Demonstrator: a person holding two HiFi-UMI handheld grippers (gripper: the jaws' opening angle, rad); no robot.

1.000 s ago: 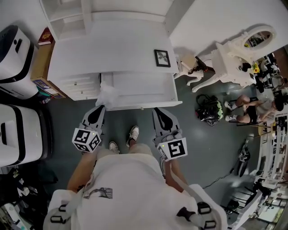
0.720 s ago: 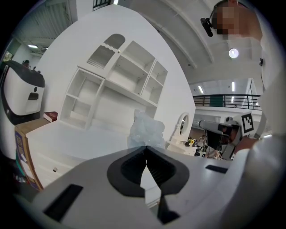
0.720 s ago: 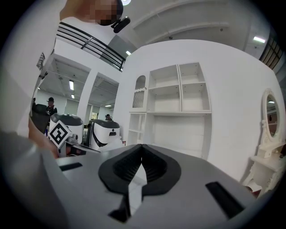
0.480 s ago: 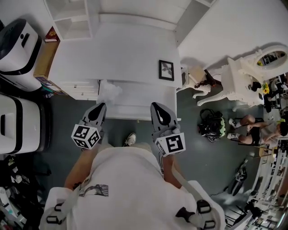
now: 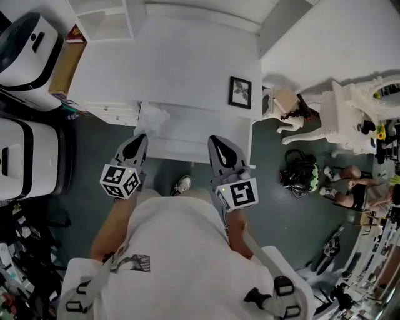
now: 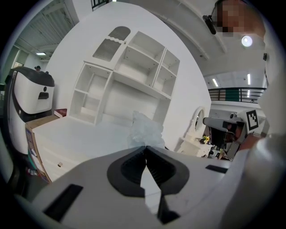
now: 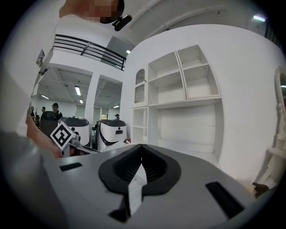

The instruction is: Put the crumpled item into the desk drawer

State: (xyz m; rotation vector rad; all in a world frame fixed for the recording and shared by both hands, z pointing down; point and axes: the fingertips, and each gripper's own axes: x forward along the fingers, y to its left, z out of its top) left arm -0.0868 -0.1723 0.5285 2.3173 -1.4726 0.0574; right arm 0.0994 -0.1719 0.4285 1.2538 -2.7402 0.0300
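A: We're looking down on a white table (image 5: 169, 69) with a shelf unit (image 5: 103, 19) at its back and grey floor all round. The drawer (image 5: 200, 134) stands pulled out towards us.

B: And there's the crumpled item (image 5: 154, 119), a pale, see-through wad of film. It's at the drawer's left end, right off the tip of our left hand-held gripper (image 5: 139, 139).

A: In that gripper's own view the jaws are fully together, and the wad sprouts straight from their tips. We read that as a pinch on one thin fold.

B: And the right hand-held gripper (image 5: 216, 141)?

A: Jaws closed too, with nothing between them. It hangs by the drawer's front edge, toward the right.

B: So how do we expect this thing to handle?

A: Very light, we'd say, and soft and springy. It'll crush to nothing under the pads, so we've no fear of breaking it. But film is slick, and a single fold could slide out, or cling to a pad when we let go.

B: Best hold, then?

A: Low on the bunched part, where several layers stack, rather than on a loose edge.

B: Is it inside the drawer yet?

A: From above we can't tell whether it rests on the drawer's bottom or hangs over it. Being so light, it may puff back up over the rim, so we'd want it deep.
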